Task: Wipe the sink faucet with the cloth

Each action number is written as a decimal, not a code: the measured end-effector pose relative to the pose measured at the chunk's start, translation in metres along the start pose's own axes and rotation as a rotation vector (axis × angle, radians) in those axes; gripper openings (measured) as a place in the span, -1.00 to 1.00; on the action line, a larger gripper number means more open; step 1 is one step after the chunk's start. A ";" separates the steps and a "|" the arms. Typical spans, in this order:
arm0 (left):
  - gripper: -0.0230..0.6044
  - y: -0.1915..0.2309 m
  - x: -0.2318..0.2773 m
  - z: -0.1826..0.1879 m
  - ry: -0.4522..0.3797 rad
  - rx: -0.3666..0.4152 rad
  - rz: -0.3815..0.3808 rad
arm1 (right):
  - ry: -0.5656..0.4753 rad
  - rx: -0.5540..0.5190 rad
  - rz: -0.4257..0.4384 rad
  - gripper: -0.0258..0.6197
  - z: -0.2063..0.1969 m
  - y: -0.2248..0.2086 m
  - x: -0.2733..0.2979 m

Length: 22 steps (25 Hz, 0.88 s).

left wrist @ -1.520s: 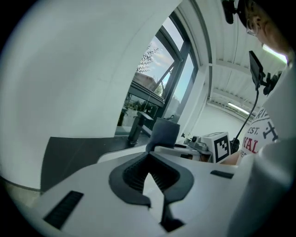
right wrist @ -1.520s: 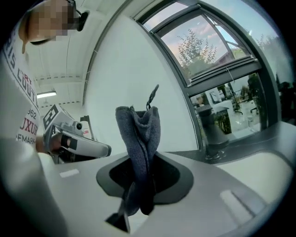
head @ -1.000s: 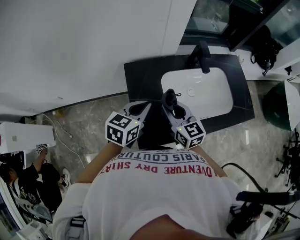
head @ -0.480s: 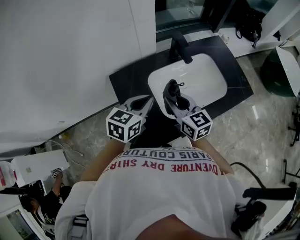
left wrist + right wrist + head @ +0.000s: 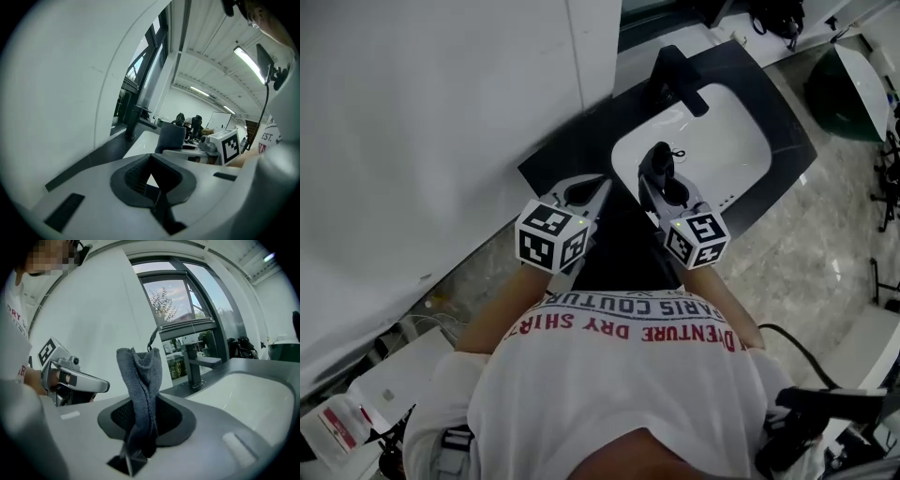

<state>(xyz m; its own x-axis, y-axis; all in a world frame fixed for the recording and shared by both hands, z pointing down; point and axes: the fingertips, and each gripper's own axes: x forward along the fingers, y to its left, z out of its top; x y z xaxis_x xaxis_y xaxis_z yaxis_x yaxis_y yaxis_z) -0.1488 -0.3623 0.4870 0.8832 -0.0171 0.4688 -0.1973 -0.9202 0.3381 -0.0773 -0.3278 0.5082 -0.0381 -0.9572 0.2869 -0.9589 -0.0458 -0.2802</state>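
The black faucet (image 5: 679, 75) stands at the back of a white basin (image 5: 736, 141) set in a black counter (image 5: 553, 164). My right gripper (image 5: 656, 161) is shut on a grey cloth (image 5: 140, 380) that sticks up between its jaws, over the basin's near left rim. The faucet (image 5: 195, 363) is ahead and right of the cloth, apart from it. My left gripper (image 5: 598, 187) is shut with nothing in it, over the counter left of the basin. In the left gripper view the faucet (image 5: 133, 120) and cloth (image 5: 171, 138) lie ahead of the left gripper (image 5: 151, 176).
A white wall panel (image 5: 441, 112) runs along the left of the counter. A window (image 5: 171, 301) sits behind the faucet. Marble floor (image 5: 825, 244) surrounds the counter, with a dark green round object (image 5: 844, 84) at the upper right.
Both grippers have come closer to the sink. The right gripper with the cloth now reaches over the basin's edge, nearer the faucet. Both jaws stay shut.
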 end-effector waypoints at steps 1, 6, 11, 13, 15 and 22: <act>-0.92 0.006 -0.001 -0.003 0.009 -0.004 -0.011 | 0.002 -0.002 -0.016 -0.67 -0.001 0.000 0.006; -0.92 0.025 -0.001 0.002 0.026 0.009 -0.063 | -0.024 -0.052 -0.085 -0.67 0.022 -0.016 0.041; -0.92 0.043 0.005 0.006 0.043 0.012 -0.089 | -0.055 -0.171 -0.119 -0.67 0.068 -0.040 0.088; -0.92 0.048 0.010 0.007 0.050 0.016 -0.099 | -0.065 -0.173 -0.143 -0.67 0.078 -0.054 0.105; -0.92 0.052 0.015 0.007 0.058 0.014 -0.108 | -0.053 -0.152 -0.188 -0.67 0.077 -0.073 0.120; -0.92 0.068 0.030 -0.001 0.086 0.003 -0.110 | 0.048 -0.200 -0.328 -0.67 0.041 -0.123 0.162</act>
<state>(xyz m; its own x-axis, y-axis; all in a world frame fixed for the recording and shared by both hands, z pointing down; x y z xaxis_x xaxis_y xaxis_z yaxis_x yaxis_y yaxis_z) -0.1358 -0.4248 0.5253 0.8595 0.1171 0.4975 -0.1001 -0.9159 0.3886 0.0455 -0.4892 0.5516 0.2709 -0.8865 0.3751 -0.9581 -0.2858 0.0164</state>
